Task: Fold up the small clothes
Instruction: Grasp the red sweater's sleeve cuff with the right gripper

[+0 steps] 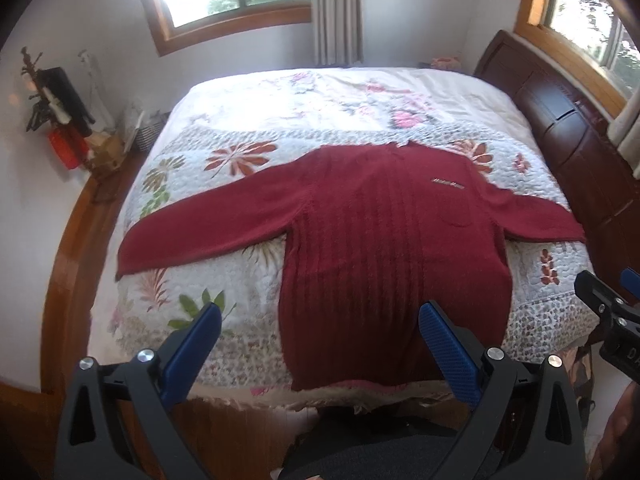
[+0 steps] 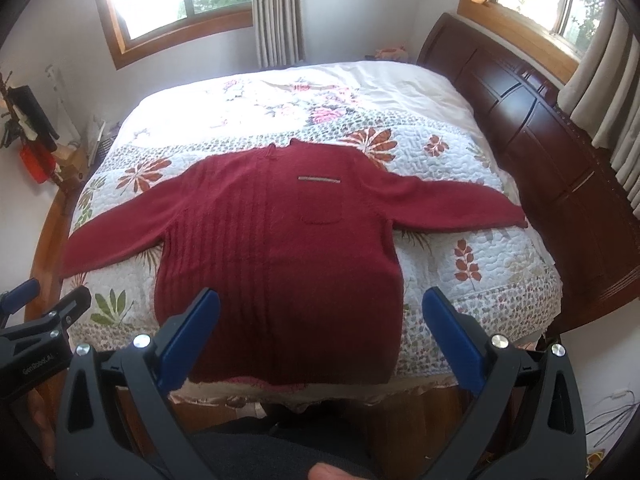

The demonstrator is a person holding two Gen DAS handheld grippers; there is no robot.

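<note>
Your jaws stand wide apart on both the left gripper [image 1: 320, 324] and the right gripper [image 2: 322, 314], holding nothing, raised above the near edge of the bed [image 2: 500, 264]. Beyond them the red sweater [image 2: 280, 248] lies flat and face up on the quilt, sleeves spread out to both sides. No fold made yet; every fold is left to do

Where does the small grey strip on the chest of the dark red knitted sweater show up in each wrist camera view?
Left wrist view: the grey strip lies right of centre, upper chest of the dark red knitted sweater.
Right wrist view: the strip sits near centre, just above the chest pocket.
Shared landmark: the dark wooden headboard, on the right in both views.
</note>
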